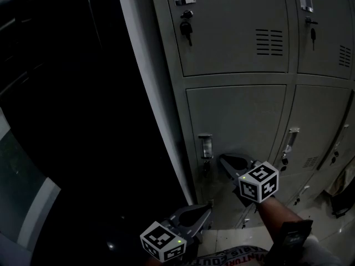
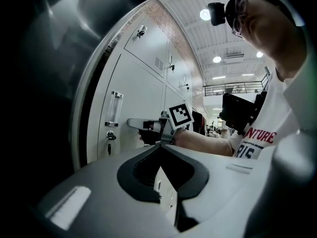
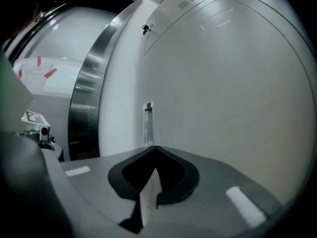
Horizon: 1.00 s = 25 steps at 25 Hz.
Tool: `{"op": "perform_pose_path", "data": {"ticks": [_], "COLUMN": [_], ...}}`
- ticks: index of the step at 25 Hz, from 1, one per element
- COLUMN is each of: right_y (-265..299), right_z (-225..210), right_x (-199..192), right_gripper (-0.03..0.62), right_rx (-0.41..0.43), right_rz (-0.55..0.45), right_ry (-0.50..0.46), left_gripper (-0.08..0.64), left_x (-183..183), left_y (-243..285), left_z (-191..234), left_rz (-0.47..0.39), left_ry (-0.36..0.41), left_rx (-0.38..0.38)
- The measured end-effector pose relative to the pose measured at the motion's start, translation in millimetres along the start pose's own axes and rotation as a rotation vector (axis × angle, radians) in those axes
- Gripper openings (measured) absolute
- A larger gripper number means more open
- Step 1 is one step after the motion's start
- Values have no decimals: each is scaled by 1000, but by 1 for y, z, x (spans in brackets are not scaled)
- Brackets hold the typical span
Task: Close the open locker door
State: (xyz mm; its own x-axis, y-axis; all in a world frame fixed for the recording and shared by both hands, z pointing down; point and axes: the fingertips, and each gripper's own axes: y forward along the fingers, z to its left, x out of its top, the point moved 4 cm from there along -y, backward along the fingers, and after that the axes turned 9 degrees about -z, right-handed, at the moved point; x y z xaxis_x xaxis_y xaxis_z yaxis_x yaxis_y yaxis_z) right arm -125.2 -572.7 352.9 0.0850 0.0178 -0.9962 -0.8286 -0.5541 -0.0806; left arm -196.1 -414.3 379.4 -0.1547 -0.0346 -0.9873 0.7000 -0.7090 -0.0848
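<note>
Within the locker bank [image 1: 161,82], shows the lower locker door [image 1: 238,115] flush: looks all but done, leaves at most a final press. Finds the right gripper [image 1: 224,159] clenched on nothing, tip at the door face just right of its latch handle [image 1: 205,146]; left gripper [image 1: 209,207] likewise clenched empty, below that handle

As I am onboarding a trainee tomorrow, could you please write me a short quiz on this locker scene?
1. True or false: the left tongs and the right tongs are both shut and empty.
2. Multiple choice: whose tip is at the lower grey metal locker door, beside its clear handle? A) left tongs B) right tongs C) neither
3. Short answer: what hangs from the lock of the upper-left grey locker door?
Key: 1 true; 2 B; 3 a dark key.
</note>
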Motion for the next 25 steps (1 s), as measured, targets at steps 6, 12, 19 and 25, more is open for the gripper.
{"op": "perform_pose_path", "data": {"ticks": [6,12,19,25], "right_y": [-42,-123,-264,-399], "right_z": [38,92,162,251], "right_x": [-11,-27,-39,-44], "right_gripper": [-8,-6,-6,-6], "right_rx": [92,158,115,78], "right_rz": [33,99,120,105], "right_ry": [65,92,160,194], "left_gripper": [-3,-3,-3,-3], "left_x": [-2,-6,-24,-58], "left_y": [-5,-12,-43,-100], "left_z": [-15,-58,-171,-304], "left_rz": [-4,-12,0,13], "left_ry": [-11,-24,-34,-58], "left_rx": [4,-18,-80,-129]}}
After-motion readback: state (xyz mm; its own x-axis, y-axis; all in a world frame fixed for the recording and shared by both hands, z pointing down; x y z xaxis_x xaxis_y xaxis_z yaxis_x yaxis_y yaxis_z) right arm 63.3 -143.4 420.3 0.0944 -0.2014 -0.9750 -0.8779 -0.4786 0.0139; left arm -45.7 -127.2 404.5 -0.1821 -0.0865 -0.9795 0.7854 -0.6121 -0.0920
